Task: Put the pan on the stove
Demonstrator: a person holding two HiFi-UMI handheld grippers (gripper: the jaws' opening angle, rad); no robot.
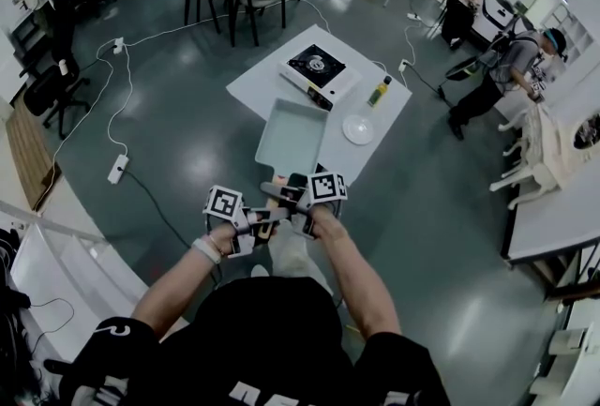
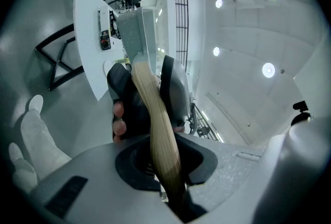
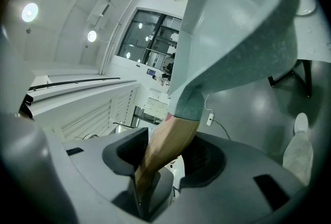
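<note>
A square grey-green pan [image 1: 292,136] with a wooden handle [image 1: 276,208] hangs in the air just in front of the white table [image 1: 258,81], its far end over the table's near edge. Both grippers grip the handle: my left gripper [image 1: 247,226] at its near end, my right gripper [image 1: 302,200] closer to the pan. In the left gripper view the handle [image 2: 155,124] runs up between the left gripper [image 2: 163,158] jaws to the pan [image 2: 135,31]. In the right gripper view the right gripper [image 3: 165,155] clamps the handle [image 3: 166,143] under the pan [image 3: 232,36]. A black-topped portable stove [image 1: 319,68] sits on the table beyond.
A yellow-green bottle [image 1: 379,92] and a white plate [image 1: 358,129] stand on the table to the right of the pan. Cables and a power strip [image 1: 117,169] lie on the grey floor at left. More tables and chairs stand further back, and people work at the right.
</note>
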